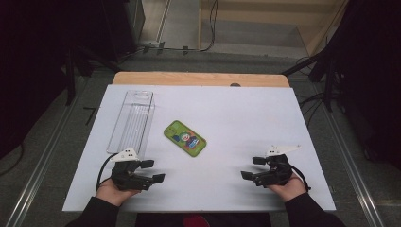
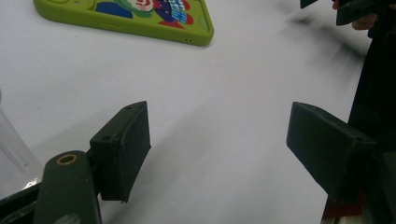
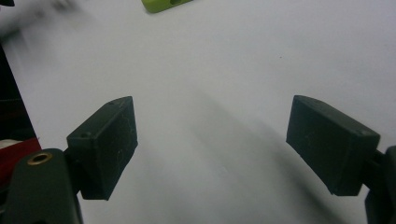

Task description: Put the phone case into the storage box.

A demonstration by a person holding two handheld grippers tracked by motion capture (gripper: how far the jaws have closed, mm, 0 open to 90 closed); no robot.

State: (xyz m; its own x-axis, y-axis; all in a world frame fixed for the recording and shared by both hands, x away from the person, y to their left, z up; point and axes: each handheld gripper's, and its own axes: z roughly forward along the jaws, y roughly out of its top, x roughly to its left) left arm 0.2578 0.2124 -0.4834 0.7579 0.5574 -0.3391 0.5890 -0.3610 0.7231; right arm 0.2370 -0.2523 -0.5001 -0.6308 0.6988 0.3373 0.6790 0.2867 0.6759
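Phone case first: the flat green rubbery phone case with a cartoon clown print point(image 1: 185, 137) lies face up near the middle of the white worktop point(image 1: 236, 113), turned at a slant, with nothing touching it. In your left gripper view its near edge point(image 2: 140, 21) sits well ahead of the jaws, and your right gripper view catches just a green corner point(image 3: 161, 4) at the top.

To its left, a tall clear plastic box with an open top point(image 1: 132, 118) stands lengthwise along the worktop's left side, apart from the case; from here you cannot tell whether anything is inside it.

Your left tool point(image 1: 150, 171) rests low over the near edge of the worktop, just below the box's near end, jaws spread with only bare surface between them. Your right tool point(image 1: 252, 168) rests at the near right, well apart from the case, jaws likewise spread and pinching nothing.

By my reading you are at the start: both hands parked, no approach begun. The case looks like the thing to pick up and the box its likely home. It lies flat, so your next move calls for coming in low along one long edge and getting a jaw under the rim before you close.
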